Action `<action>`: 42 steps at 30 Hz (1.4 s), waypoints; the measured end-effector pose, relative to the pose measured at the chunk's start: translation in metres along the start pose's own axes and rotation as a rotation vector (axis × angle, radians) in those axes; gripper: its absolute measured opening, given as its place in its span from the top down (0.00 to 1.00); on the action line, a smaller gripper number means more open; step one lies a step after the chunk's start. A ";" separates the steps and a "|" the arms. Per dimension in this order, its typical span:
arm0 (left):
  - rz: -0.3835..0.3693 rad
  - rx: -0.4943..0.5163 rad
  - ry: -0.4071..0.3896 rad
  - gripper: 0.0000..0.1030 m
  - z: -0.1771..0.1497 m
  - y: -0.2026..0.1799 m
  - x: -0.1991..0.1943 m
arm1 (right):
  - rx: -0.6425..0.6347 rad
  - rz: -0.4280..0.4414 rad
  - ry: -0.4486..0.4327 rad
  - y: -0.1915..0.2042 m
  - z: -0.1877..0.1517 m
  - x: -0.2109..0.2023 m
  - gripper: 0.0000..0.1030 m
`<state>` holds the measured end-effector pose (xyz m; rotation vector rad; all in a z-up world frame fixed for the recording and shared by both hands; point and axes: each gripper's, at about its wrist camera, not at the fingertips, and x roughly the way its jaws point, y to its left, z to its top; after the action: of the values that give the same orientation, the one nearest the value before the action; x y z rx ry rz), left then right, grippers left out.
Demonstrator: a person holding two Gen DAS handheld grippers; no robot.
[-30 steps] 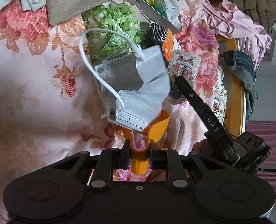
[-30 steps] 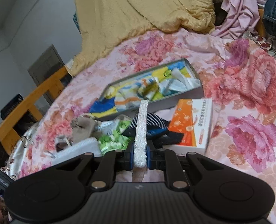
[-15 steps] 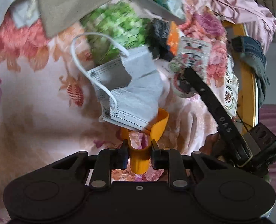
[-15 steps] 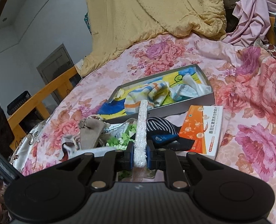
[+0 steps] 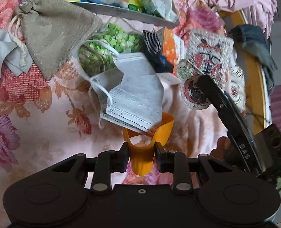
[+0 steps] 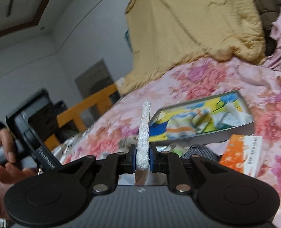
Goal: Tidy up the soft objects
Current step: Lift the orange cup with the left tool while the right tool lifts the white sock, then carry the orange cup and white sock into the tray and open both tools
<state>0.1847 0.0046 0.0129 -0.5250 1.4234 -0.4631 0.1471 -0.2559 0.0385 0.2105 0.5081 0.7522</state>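
My left gripper [image 5: 141, 133] is shut on a grey face mask [image 5: 134, 98], held between orange fingers [image 5: 164, 128] above the floral bedspread; its white ear loops hang to the left. My right gripper [image 6: 142, 152] is shut on a white beaded embroidered pad [image 6: 144, 131], seen edge-on; the pad's patterned face shows in the left wrist view [image 5: 207, 64]. A grey box [image 6: 212, 134] with colourful socks lies on the bed, also at the top of the left wrist view [image 5: 125, 14].
A tan drawstring pouch [image 5: 53, 32], a green patterned bag [image 5: 106, 51], a striped dark sock [image 5: 152, 42] and an orange carton [image 6: 241, 152] lie near the box. A yellow quilt [image 6: 193, 24] and pink clothes [image 5: 241, 0] are heaped behind. The wooden bed frame [image 5: 260, 87] runs along the right.
My left gripper has carried the mask toward the box, which now shows at the top. My right gripper has lifted and tilted upward with the pad; the wall and ceiling now show.
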 end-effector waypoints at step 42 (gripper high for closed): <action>0.032 0.082 -0.524 0.73 0.115 -0.018 -0.085 | 0.159 -0.021 -0.030 -0.101 0.055 0.095 0.86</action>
<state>0.2913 0.0481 0.0994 -0.5103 0.9048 -0.3246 0.2943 -0.2616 0.0153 0.3628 0.5416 0.6877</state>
